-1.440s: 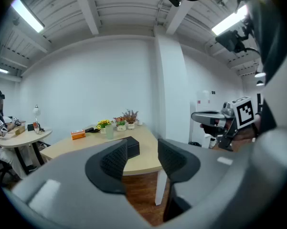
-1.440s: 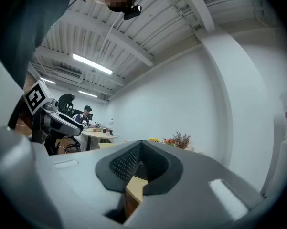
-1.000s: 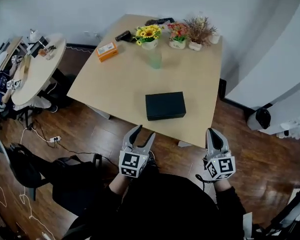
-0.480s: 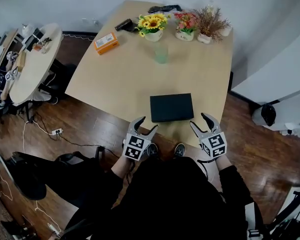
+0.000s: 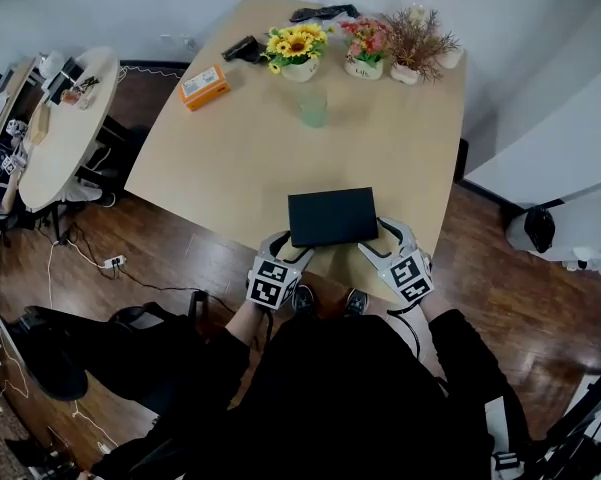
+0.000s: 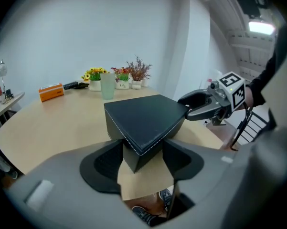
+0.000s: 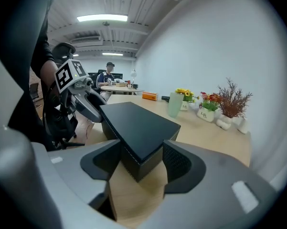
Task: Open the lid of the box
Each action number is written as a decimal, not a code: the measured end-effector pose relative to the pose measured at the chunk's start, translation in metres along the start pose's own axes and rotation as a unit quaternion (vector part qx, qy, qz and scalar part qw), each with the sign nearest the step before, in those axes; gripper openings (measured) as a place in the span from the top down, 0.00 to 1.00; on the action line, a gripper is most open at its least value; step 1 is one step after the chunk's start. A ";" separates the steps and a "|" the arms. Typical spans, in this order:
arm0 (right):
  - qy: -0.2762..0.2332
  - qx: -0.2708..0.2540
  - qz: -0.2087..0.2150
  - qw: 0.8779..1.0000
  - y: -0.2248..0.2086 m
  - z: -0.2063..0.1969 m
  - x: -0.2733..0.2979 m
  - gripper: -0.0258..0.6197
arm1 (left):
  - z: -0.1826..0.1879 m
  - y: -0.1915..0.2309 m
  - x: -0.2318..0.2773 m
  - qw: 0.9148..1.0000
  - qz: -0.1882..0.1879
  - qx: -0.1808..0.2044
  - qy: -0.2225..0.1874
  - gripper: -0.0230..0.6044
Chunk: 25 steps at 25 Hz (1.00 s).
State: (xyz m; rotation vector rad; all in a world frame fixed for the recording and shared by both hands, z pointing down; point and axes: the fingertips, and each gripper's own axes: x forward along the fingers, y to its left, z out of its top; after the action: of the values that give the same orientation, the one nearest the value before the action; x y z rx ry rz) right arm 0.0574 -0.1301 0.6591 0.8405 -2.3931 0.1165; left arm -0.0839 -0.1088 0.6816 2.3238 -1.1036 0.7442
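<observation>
Box, head view: the box (image 5: 332, 217) lies flat at the near edge of the counter (image 5: 230, 148), right in front of the person, with its long axis running left to right.
Hand-held grippers, head view: the left hand-held gripper (image 5: 288, 244) is at the box's near-left corner and the right hand-held gripper (image 5: 379, 235) at its near-right corner. Both reach in from the person's side and are about equally near.
Left gripper view: the jaws stand apart with the near-left corner of the box (image 6: 148, 123) pushed in between them. A strip of bare counter shows below the corner. I cannot tell whether either jaw touches the box wall. The right hand-held gripper (image 6: 196, 106) shows at the far corner.
Right gripper view: the jaws are likewise spread and straddle the near-right corner of the box (image 7: 136, 130), gripping nothing. The left hand-held gripper (image 7: 90, 106) sits at the other end.
Box's look: black, low and rectangular with a matte, leather-like skin. Pale stitching (image 6: 129, 140) runs along the top edges. The lid lies flush and closed.
Coming move, as judged: the box lies straight ahead of both sets of jaws, so each needs to close on its own corner. One would likely steady the base while the other lifts the lid.
</observation>
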 end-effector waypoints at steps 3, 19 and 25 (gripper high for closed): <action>-0.006 0.011 -0.007 1.000 0.000 0.000 -0.001 0.54 | -0.001 0.000 -0.001 1.000 0.002 -0.003 -0.002 0.58; -0.019 0.178 0.041 0.983 -0.008 0.009 -0.003 0.57 | -0.002 0.002 0.002 1.000 -0.001 0.007 0.005 0.59; -0.038 0.160 0.021 0.986 -0.019 0.016 -0.007 0.67 | 0.001 0.001 0.000 1.000 -0.008 0.006 -0.003 0.59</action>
State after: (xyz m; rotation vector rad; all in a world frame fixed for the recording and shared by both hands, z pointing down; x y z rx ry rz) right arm 0.0645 -0.1454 0.6399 0.9532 -2.5023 0.5064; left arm -0.0842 -0.1097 0.6814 2.3433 -1.0837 0.7407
